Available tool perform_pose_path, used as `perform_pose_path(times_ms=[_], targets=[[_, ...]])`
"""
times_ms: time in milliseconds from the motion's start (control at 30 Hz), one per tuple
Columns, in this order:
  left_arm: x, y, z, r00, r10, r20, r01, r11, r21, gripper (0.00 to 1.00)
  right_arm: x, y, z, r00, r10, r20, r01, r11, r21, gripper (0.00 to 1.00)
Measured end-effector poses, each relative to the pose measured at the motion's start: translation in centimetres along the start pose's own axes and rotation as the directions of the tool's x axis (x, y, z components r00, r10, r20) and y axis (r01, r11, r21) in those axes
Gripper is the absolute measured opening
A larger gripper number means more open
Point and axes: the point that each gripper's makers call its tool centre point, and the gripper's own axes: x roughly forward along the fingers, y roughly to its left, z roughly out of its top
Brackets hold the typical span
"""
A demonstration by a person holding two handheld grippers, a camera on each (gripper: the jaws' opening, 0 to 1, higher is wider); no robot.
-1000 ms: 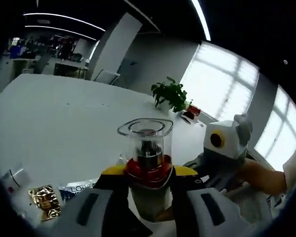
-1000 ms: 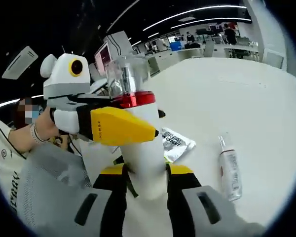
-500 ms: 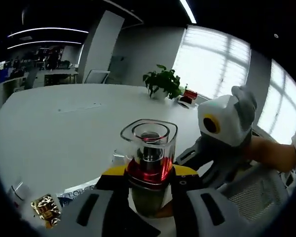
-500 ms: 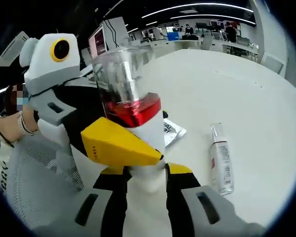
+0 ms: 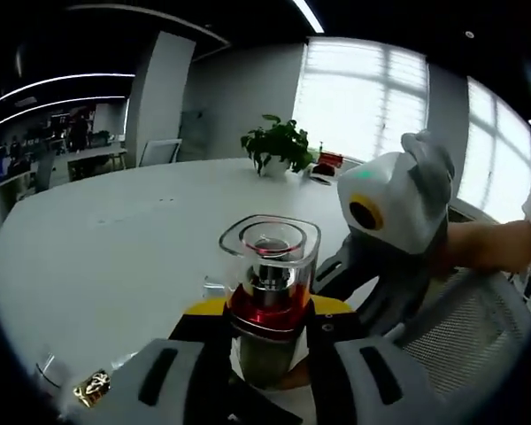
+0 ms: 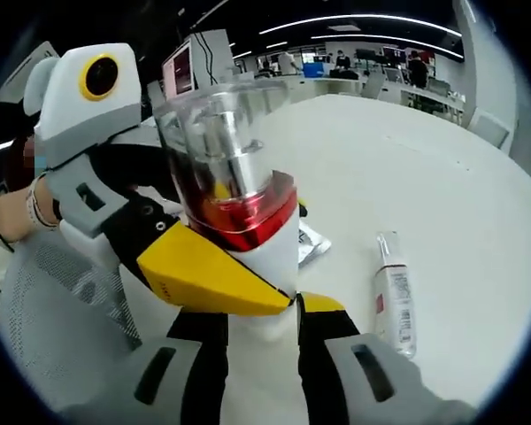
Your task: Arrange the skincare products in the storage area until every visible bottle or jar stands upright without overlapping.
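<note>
While both grippers clamp one pump bottle (image 6: 239, 221) above the white desk (image 6: 425, 186), the left gripper (image 5: 267, 332) pinches its red collar and the right gripper (image 6: 261, 323) its white body; a spray bottle (image 6: 395, 297) lies flat near the desk's edge.

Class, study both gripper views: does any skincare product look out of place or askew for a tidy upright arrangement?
Yes. A small clear-capped bottle lies flat on the white table, and a foil sachet lies behind the pump bottle, which both grippers hold above the table.
</note>
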Motion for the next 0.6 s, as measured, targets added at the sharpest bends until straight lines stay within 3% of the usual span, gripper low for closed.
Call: perform_pose_path(times_ms=[600], targets=[[0.5,0.2,0.4,0.998,-0.052,0.026,0.049,0.993,0.110,0.26,0.7,-1.4,0.6,0.997,-0.072,0.032,0.074,0.996,-0.045,0.29]])
